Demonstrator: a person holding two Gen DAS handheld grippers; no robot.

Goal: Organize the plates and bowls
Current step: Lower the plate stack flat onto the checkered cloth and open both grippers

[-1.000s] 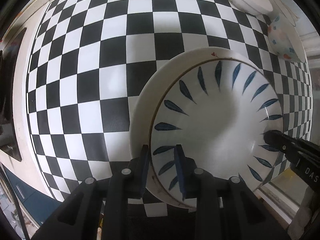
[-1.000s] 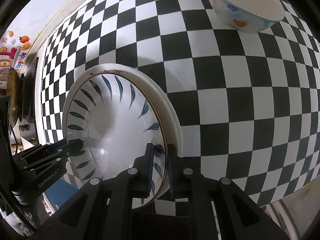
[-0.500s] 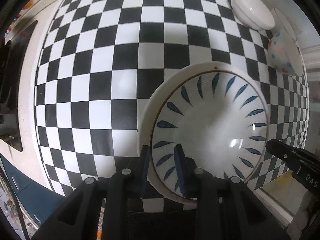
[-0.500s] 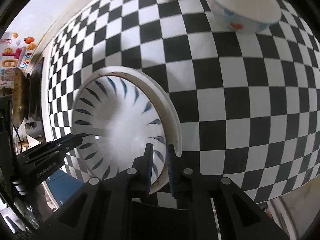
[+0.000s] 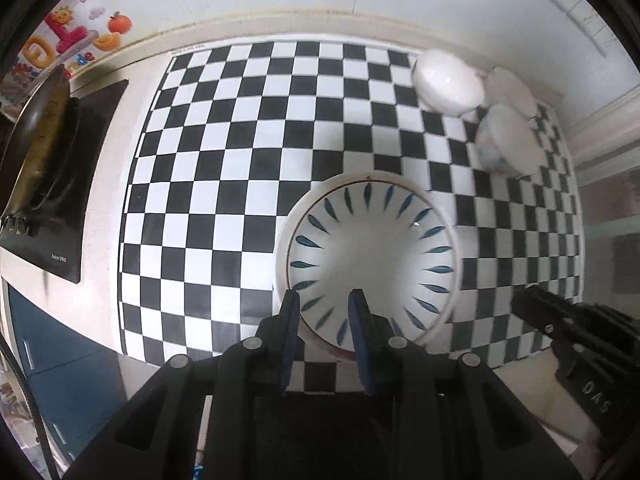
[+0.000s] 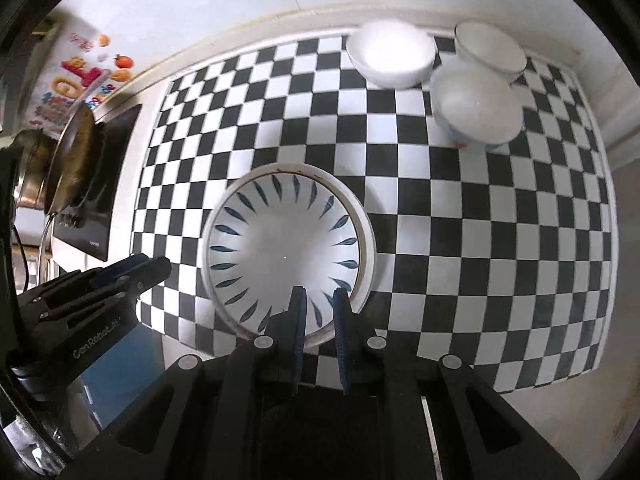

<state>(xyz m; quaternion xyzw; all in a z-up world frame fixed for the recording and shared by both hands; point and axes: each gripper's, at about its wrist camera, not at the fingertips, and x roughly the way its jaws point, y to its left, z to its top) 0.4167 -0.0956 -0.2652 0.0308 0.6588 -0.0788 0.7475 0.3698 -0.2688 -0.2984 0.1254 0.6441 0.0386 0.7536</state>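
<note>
Bowl [image 5: 372,256], leaf-patterned, is sitting nested in a white plate [image 5: 282,240] on the checkered mat [image 5: 224,184]. Glazed ceramic: judging it rigid, heavy, slick, chip-prone; the rim is the place to grip. Left gripper [image 5: 324,300] is straddling the near rim, jaws parted, not pinching. Right gripper [image 6: 318,300] is hovering likewise, jaws narrowly parted, gripping nothing. Three bowls [image 6: 390,54] are clustering at the far corner, well apart; a pan [image 5: 38,140] is lying off to the left.
</note>
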